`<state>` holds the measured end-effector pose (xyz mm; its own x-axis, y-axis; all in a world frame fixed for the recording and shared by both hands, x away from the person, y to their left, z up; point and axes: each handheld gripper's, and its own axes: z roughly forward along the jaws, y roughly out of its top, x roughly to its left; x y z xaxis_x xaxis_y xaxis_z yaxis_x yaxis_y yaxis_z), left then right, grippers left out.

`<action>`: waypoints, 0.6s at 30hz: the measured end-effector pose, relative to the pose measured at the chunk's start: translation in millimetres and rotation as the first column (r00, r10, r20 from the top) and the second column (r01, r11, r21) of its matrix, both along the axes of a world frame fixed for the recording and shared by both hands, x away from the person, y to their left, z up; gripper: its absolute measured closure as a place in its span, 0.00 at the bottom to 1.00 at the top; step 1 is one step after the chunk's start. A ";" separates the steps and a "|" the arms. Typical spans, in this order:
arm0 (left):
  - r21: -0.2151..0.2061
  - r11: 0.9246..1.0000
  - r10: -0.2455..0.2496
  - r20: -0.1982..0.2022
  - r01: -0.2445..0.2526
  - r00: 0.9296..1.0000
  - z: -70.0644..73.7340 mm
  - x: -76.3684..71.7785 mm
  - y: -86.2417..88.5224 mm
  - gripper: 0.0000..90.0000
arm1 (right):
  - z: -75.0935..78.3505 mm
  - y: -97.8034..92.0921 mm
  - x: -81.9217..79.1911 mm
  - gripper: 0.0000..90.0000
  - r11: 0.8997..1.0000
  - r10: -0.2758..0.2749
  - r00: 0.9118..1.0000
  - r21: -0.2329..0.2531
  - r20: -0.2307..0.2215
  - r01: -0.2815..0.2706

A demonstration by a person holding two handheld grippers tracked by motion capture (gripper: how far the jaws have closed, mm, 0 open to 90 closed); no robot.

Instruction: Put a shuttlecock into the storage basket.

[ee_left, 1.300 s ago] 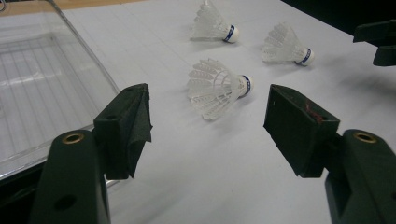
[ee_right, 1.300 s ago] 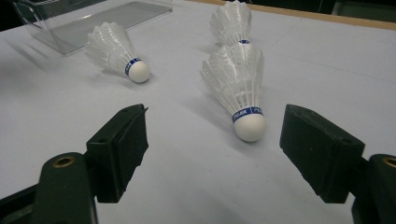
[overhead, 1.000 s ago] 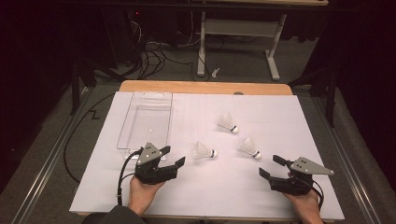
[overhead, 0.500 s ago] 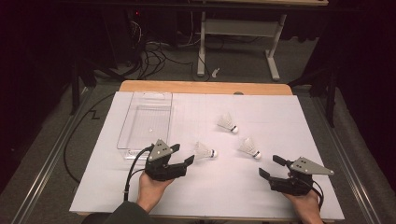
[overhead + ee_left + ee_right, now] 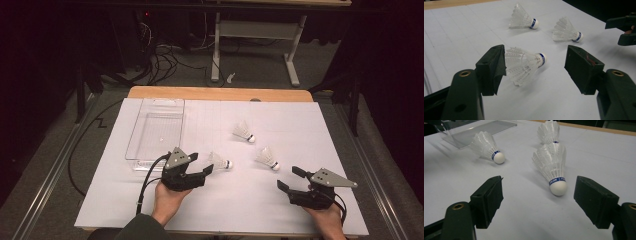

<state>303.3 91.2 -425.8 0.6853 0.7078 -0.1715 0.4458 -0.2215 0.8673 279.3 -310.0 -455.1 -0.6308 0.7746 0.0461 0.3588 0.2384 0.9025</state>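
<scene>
The left hand-held gripper is seen with its jaws spread wide, released, at the near-left part of the white counter. Between those jaws lies the nearest shuttlecock — on its side, its feather skirt just beside the left jaw and possibly brushing it, its white cork pointing toward the right jaw but well short of it. Nothing is gripped.

The right hand-held gripper is held at the near-right of the counter, likewise released, with nothing between its pads. Just ahead of it a second shuttlecock is seen lying on its side, cork end toward the gripper, a blue band around the cork. A third shuttlecock lies farther back — near the counter's middle, apart from the other two.

A clear plastic tray is set on the left part of the counter, its near end close to the left hand-held gripper; from the high view, no shuttlecock can be made out inside it.
</scene>
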 end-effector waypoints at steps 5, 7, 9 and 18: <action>0.004 1.000 -0.013 0.005 0.013 1.000 1.6 2.6 -6.7 0.37 | 0.0 0.0 -0.1 0.26 1.000 0.000 1.000 0.000 0.000 0.000; 0.004 1.000 -0.016 0.005 0.016 1.000 2.2 3.5 -9.4 0.37 | 0.1 0.1 -0.2 0.26 1.000 0.001 1.000 0.000 -0.001 -0.001; 0.006 1.000 -0.022 0.007 0.022 1.000 2.7 4.7 -11.8 0.37 | 0.1 0.1 -0.2 0.26 1.000 0.002 1.000 0.000 -0.001 -0.002; 0.008 1.000 -0.029 0.001 0.029 1.000 4.0 11.6 -19.0 0.37 | -0.2 0.2 0.1 0.26 1.000 0.004 1.000 0.001 -0.004 -0.004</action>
<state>314.9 72.2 -421.8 0.7059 0.6888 -0.1650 0.4381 -0.2416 0.8658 279.4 -309.9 -455.2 -0.6339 0.7718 0.0492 0.3611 0.2392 0.9013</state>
